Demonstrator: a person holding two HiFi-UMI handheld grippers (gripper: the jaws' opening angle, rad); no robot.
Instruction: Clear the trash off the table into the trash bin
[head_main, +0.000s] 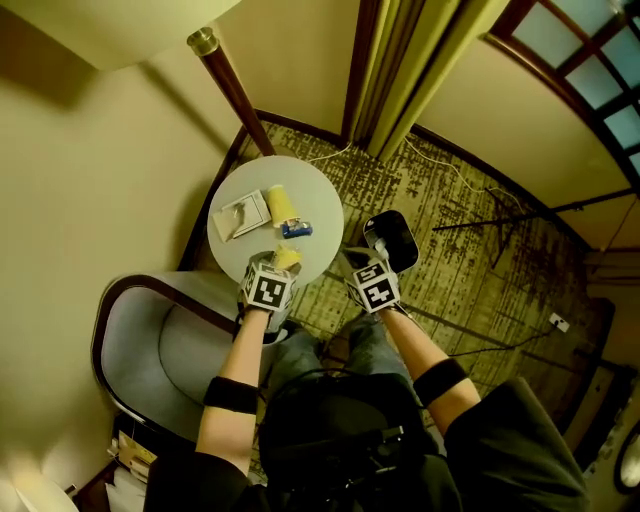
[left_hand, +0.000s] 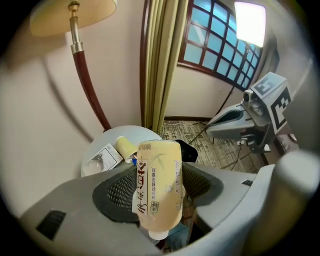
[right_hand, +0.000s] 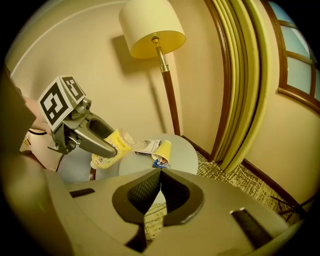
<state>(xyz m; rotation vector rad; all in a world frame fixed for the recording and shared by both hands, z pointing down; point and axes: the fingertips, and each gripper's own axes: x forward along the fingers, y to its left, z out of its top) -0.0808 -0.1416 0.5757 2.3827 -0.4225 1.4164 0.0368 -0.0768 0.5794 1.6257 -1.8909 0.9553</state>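
Nearest to you, your left gripper (left_hand: 160, 175) was clamped on a pale yellow plastic bottle (left_hand: 159, 200). Its jaws stood wide, one pad on each side of the printed label. The bottle's cap end pointed back toward the gripper's camera and its flat base pointed away. In the head view you held it off the tabletop, over the near edge of the table.

Your right gripper (right_hand: 160, 171) was just beside the left one. Its jaws were pressed together with nothing between them, and it pointed down toward the table's near edge.

Under your left forearm sat a grey armchair (head_main: 150, 345) with a dark wooden rim.

Beyond the grippers stood the small round white table (head_main: 322, 190), with three things on it. A yellow paper cup (head_main: 280, 203) lay on its side near the middle. A small blue item (head_main: 297, 229) lay just beside the cup's mouth; you could not tell what it was. A flat white printed packet (head_main: 240, 215) lay to the left of the cup.

The black trash bin (head_main: 392, 238) stood on the patterned carpet (head_main: 470, 250), just right of the table and just past your right gripper.

Behind the table rose a floor lamp (right_hand: 152, 27) with a dark red pole and a cream shade. To its right hung yellow-green curtains (head_main: 405, 60), with a wood-framed window (left_hand: 220, 47) farther right. Thin cables (head_main: 440, 165) trailed across the carpet near the wall.
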